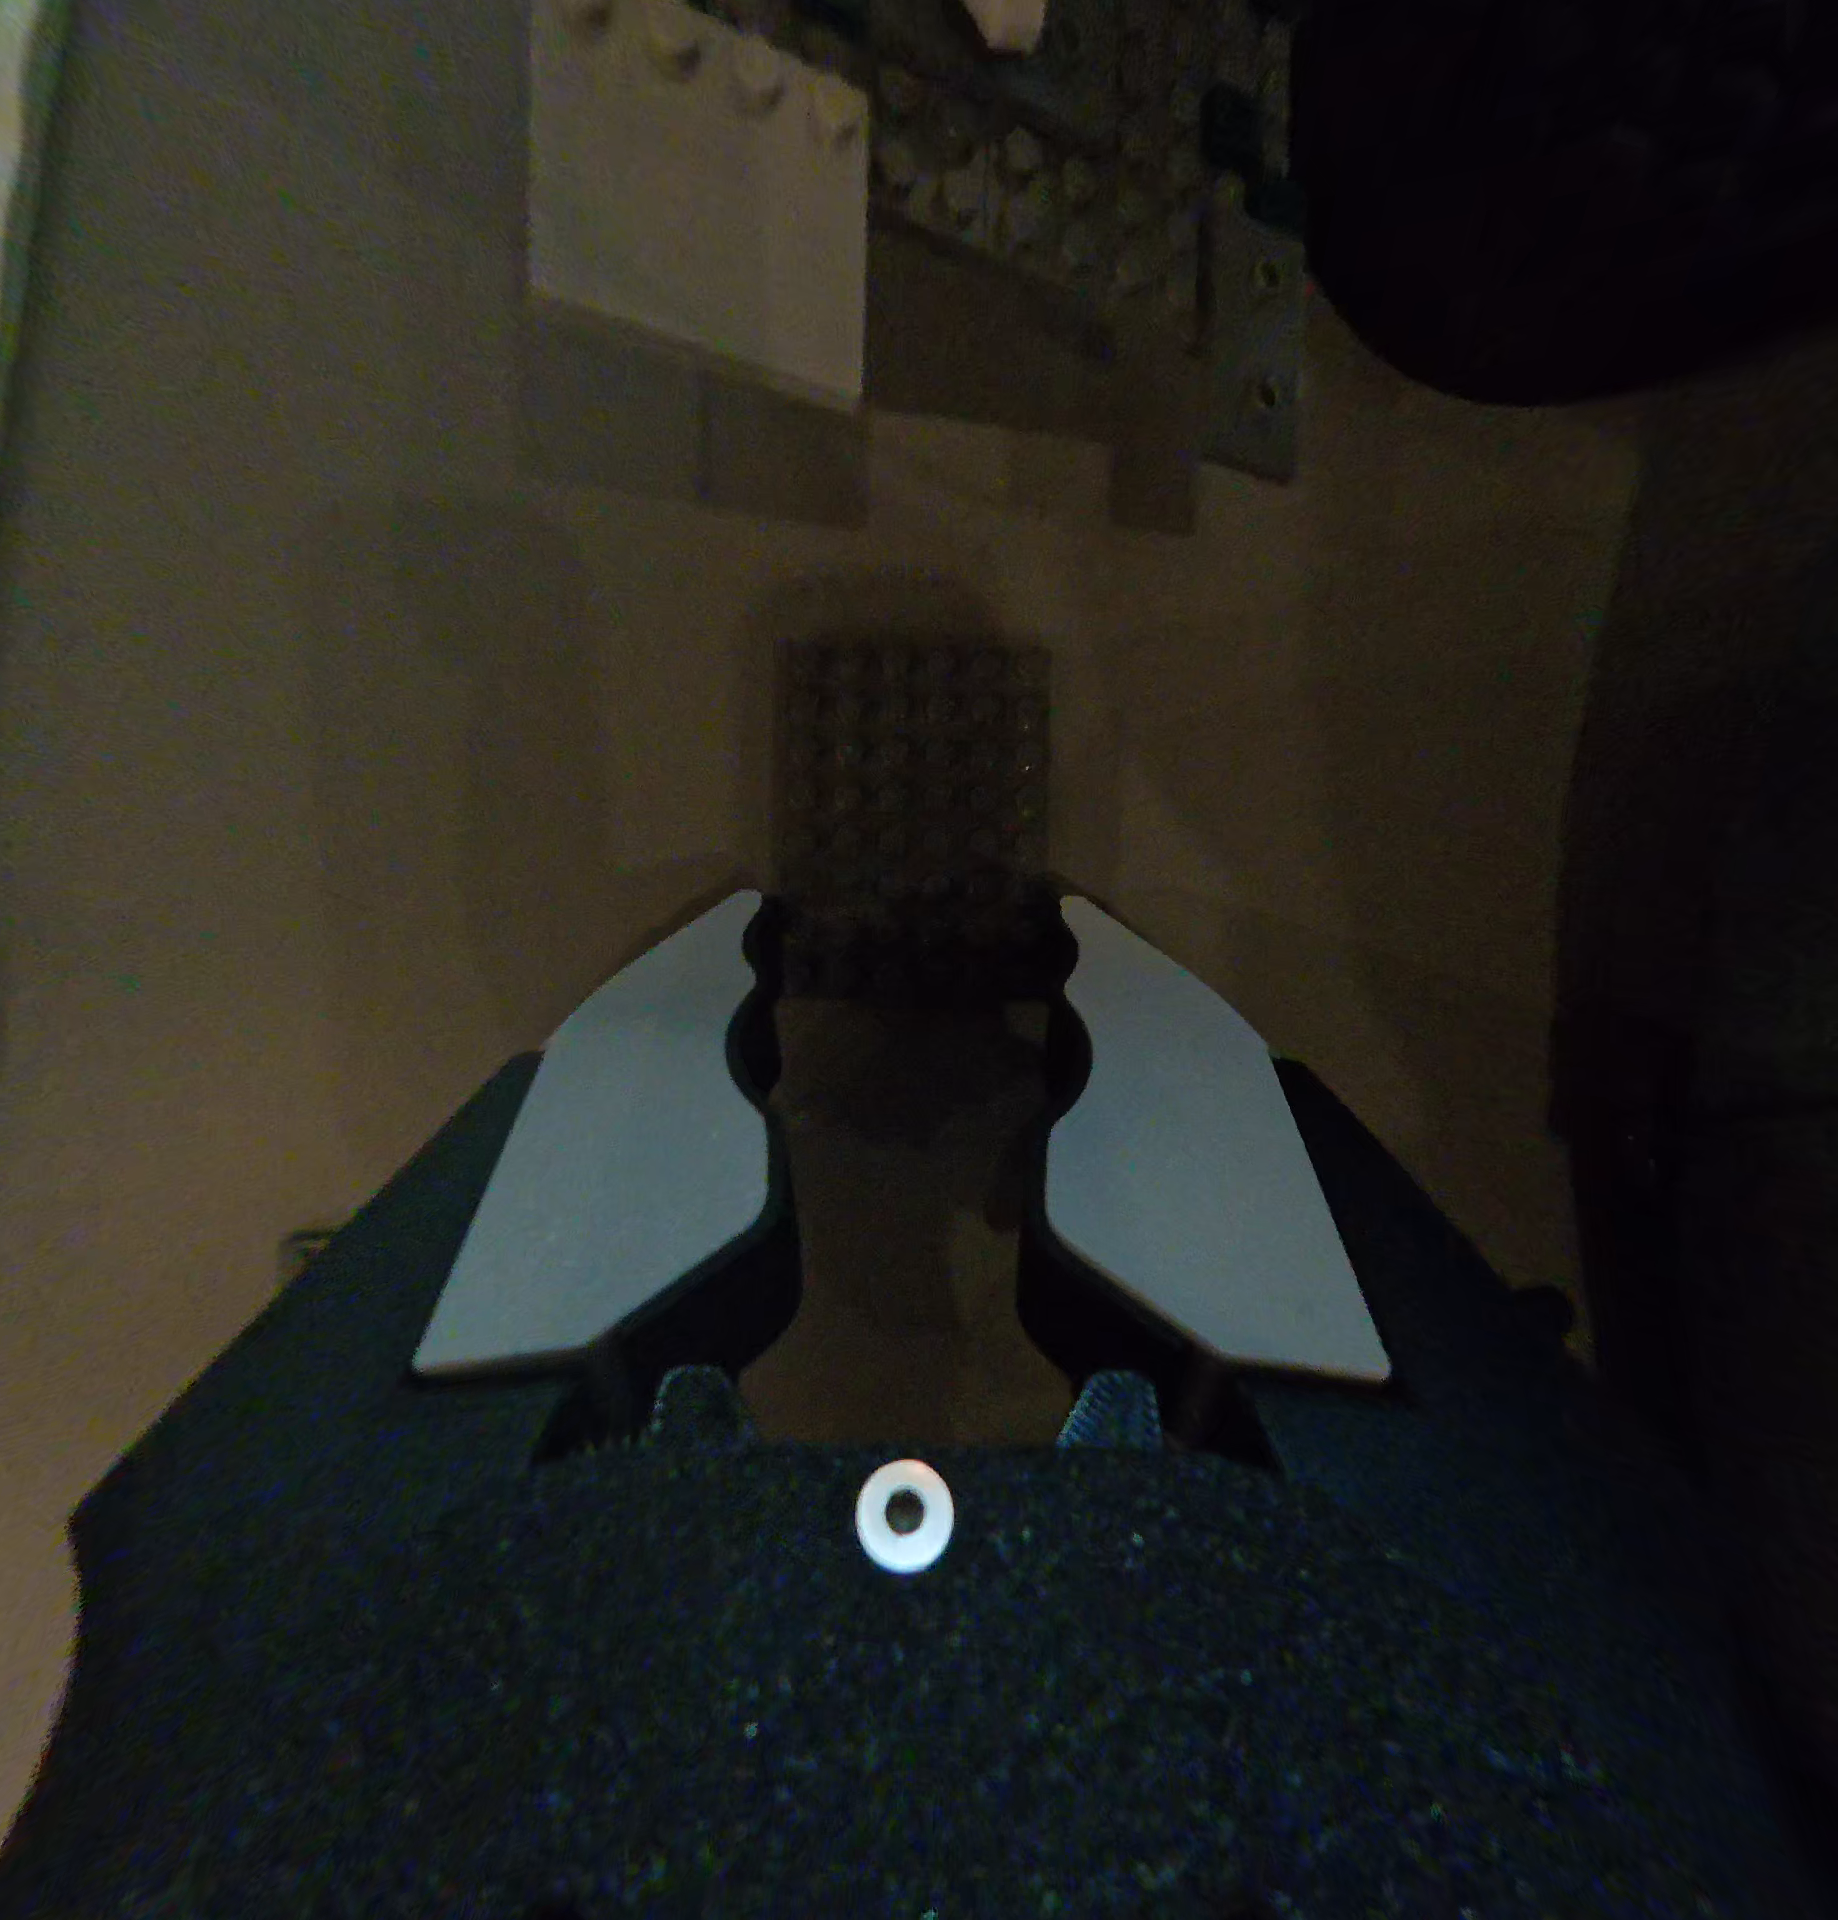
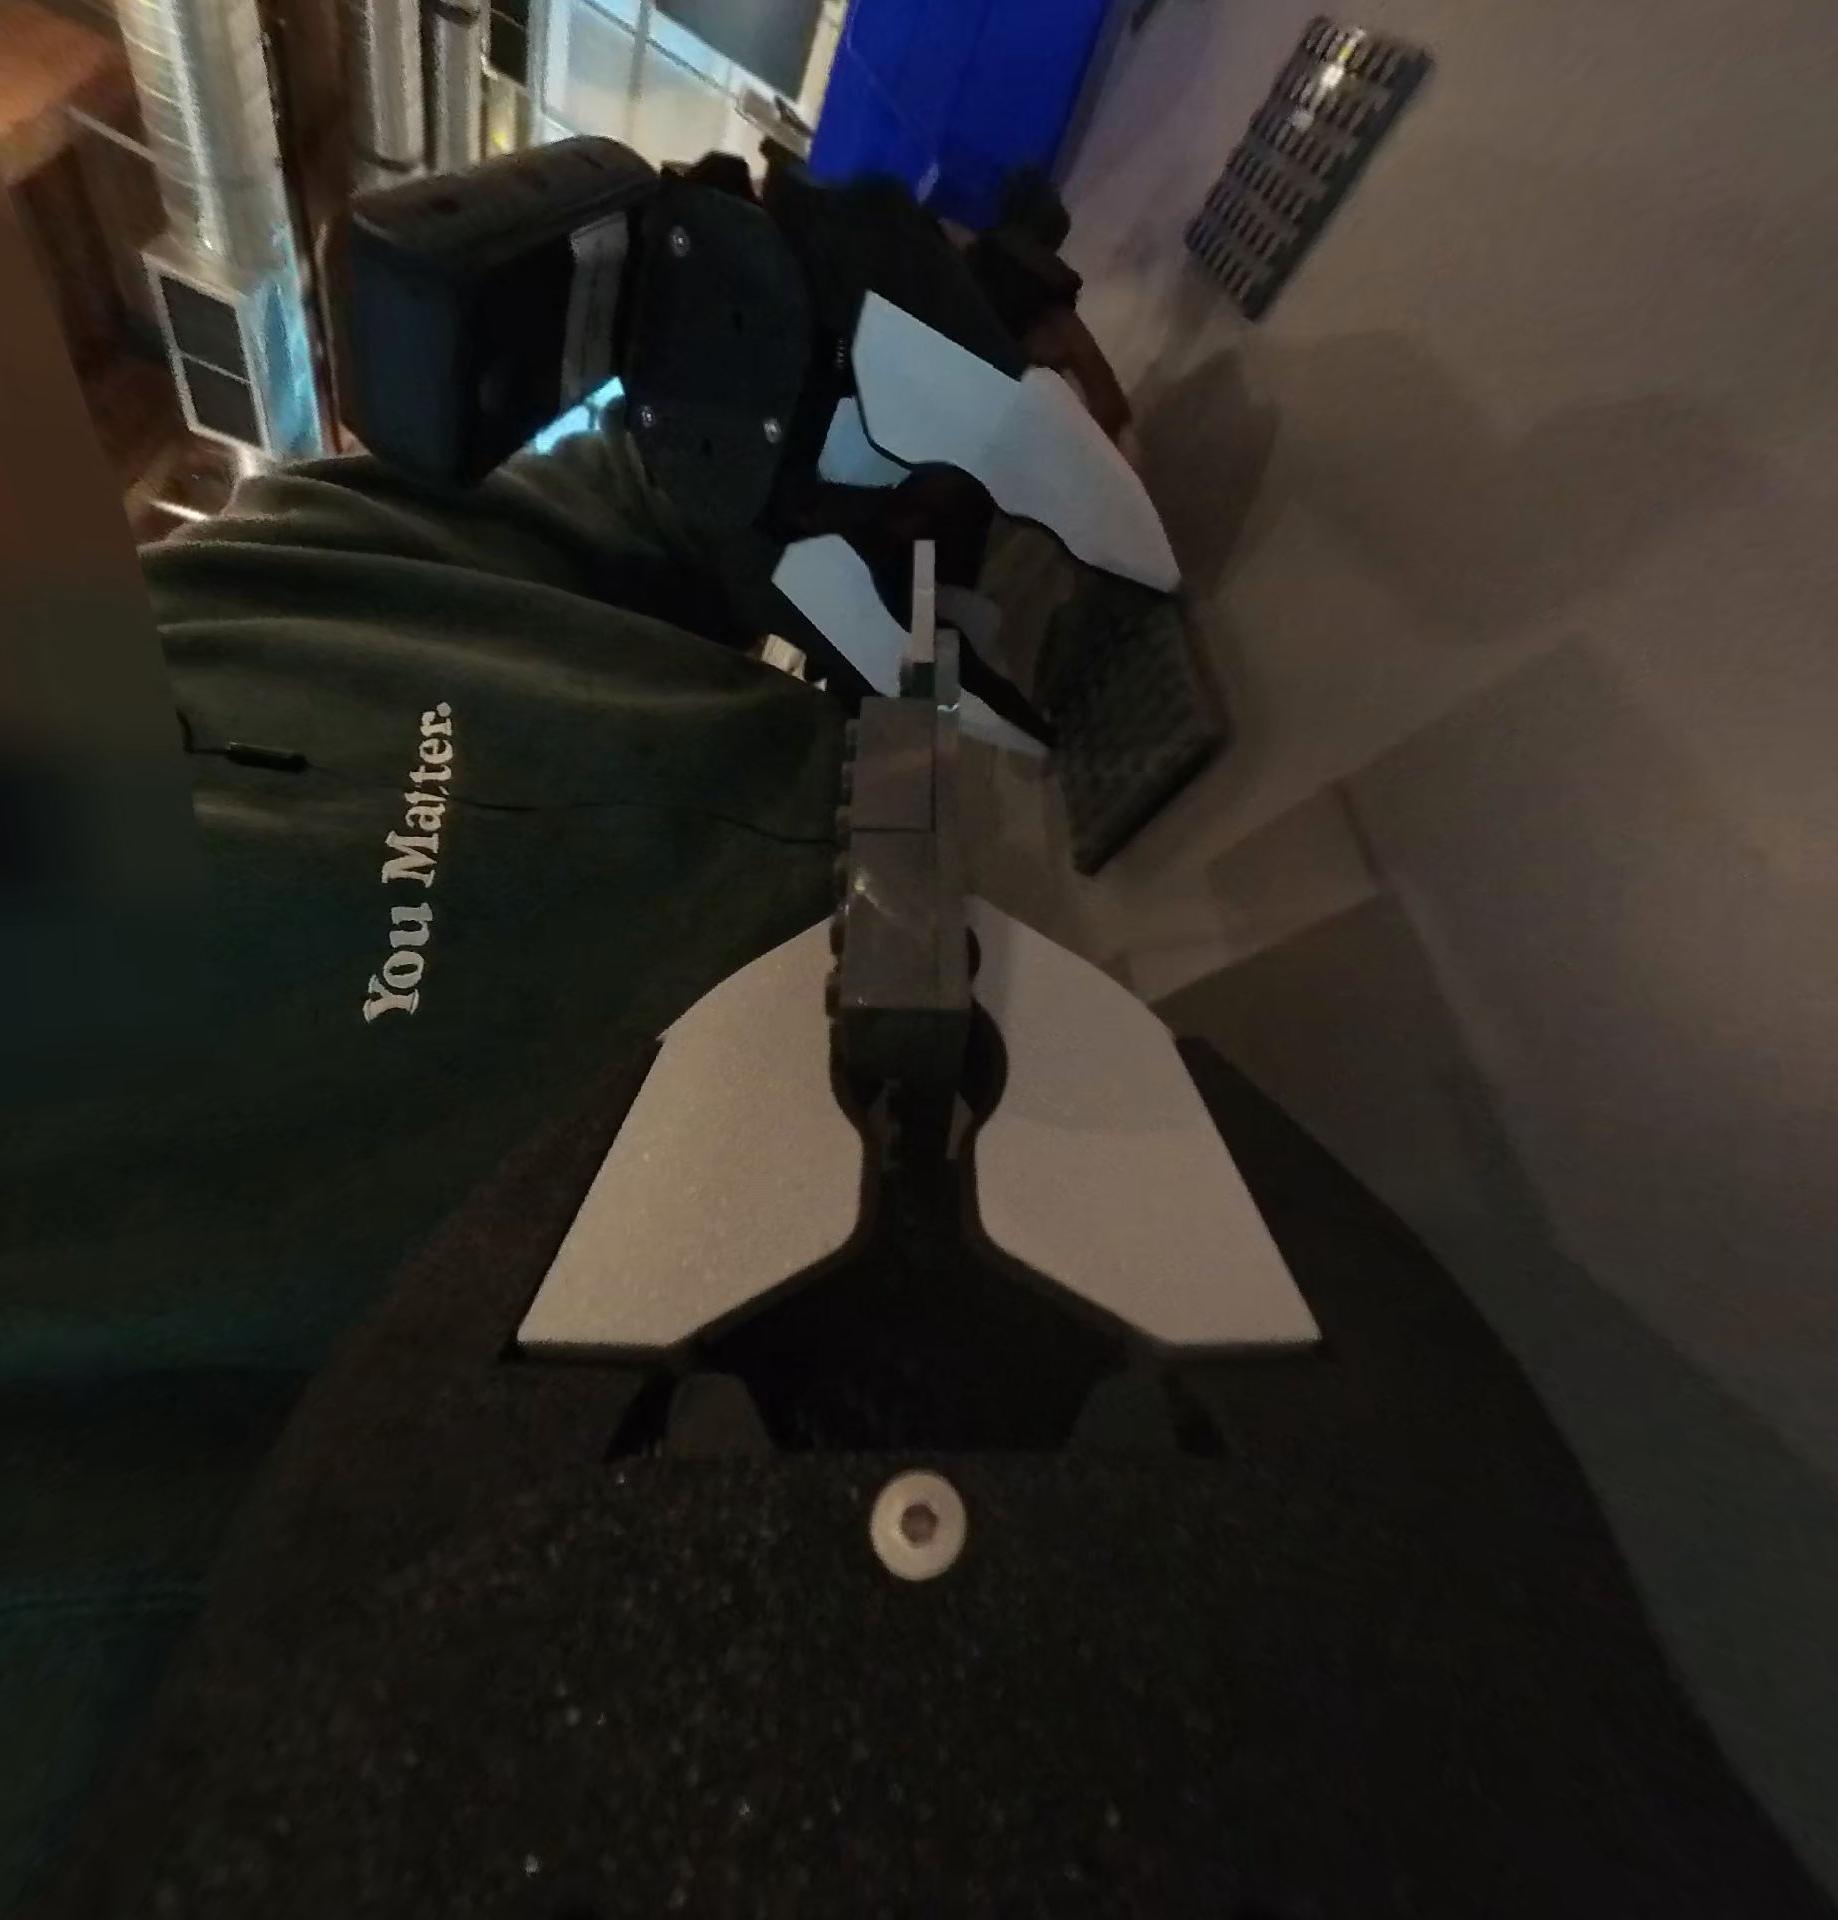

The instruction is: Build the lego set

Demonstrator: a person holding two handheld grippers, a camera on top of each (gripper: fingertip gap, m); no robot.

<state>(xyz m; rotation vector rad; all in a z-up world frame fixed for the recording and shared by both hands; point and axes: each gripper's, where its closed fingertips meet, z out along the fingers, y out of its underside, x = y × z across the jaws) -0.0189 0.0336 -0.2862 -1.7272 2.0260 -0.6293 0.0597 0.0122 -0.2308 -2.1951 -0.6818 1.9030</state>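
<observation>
My left gripper point(image 1: 910, 935) has its fingertips closed against both long sides of a dark studded plate point(image 1: 915, 790) that lies low on the beige table. The same gripper point(image 2: 956, 540) and plate point(image 2: 1133, 727) show in the right wrist view. My right gripper point(image 2: 899, 977) is shut on a grey Lego assembly point(image 2: 899, 831), held edge-on with its studs facing left and a thin white piece point(image 2: 925, 603) at its far end. In the left wrist view this assembly shows as a grey studded plate point(image 1: 1060, 187) with a white studded panel point(image 1: 697, 229), just beyond the dark plate.
A person in a dark green sweatshirt point(image 2: 427, 831) fills the left of the right wrist view. Another dark studded plate point(image 2: 1310, 156) lies farther off on the table point(image 2: 1517, 727). A blue object point(image 2: 946, 83) stands behind. A dark mass point(image 1: 1580, 166) is at the top right. The grippers' ends are close to 10 centimeters from one another.
</observation>
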